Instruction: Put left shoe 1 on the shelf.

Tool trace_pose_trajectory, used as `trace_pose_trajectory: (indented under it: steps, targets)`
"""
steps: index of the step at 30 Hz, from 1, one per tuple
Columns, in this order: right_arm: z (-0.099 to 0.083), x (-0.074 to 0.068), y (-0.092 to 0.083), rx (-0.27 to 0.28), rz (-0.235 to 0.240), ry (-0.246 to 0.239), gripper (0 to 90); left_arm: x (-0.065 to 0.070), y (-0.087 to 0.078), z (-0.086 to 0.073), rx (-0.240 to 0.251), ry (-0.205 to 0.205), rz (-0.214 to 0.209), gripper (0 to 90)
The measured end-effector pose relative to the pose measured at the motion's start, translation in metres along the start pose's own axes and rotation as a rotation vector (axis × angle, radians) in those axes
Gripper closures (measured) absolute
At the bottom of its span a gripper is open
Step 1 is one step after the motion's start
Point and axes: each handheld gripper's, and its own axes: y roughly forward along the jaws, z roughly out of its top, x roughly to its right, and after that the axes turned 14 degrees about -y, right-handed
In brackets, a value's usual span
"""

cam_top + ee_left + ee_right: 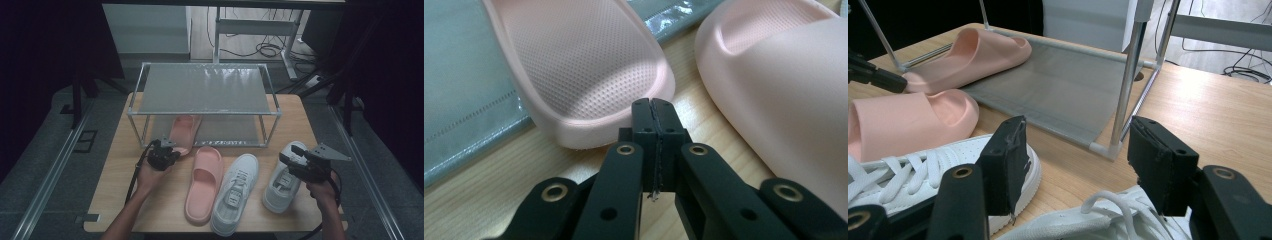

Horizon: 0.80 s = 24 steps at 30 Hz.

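Observation:
A pink slipper (pixel 182 130) (pixel 584 60) (pixel 973 55) lies on the lower shelf (pixel 459 75) of a metal shoe rack (pixel 205 90), its heel jutting over the table. My left gripper (pixel 170 149) (pixel 654 107) is shut with nothing between its jaws, its tips right at that heel's rim. The second pink slipper (pixel 202 180) (pixel 784 85) (pixel 903 122) rests on the table beside it. My right gripper (pixel 289 156) (pixel 1075 132) stands wide open, low over the laces of the right white sneaker (pixel 280 182) (pixel 1108 220), and holds nothing.
The other white sneaker (pixel 235 192) (pixel 923 170) lies between the slipper and the right sneaker. The rack's front right post (pixel 1125 85) rises just beyond my right gripper. Bare wooden table (pixel 300 115) shows right of the rack. Cables and a desk frame sit on the floor behind.

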Motion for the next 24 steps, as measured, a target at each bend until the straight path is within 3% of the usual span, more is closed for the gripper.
trace_pose_trajectory:
  steps: [15, 24]
  targets:
    - [0.000, 0.000, 0.001, -0.003, 0.002, -0.003, 41.1, 0.003, 0.023, 0.022, -0.002, 0.013, 0.035, 90.0]
    - [-0.001, 0.000, 0.001, -0.004, 0.000, -0.001, 41.1, 0.001, 0.034, 0.027, 0.022, -0.015, 0.035, 90.0]
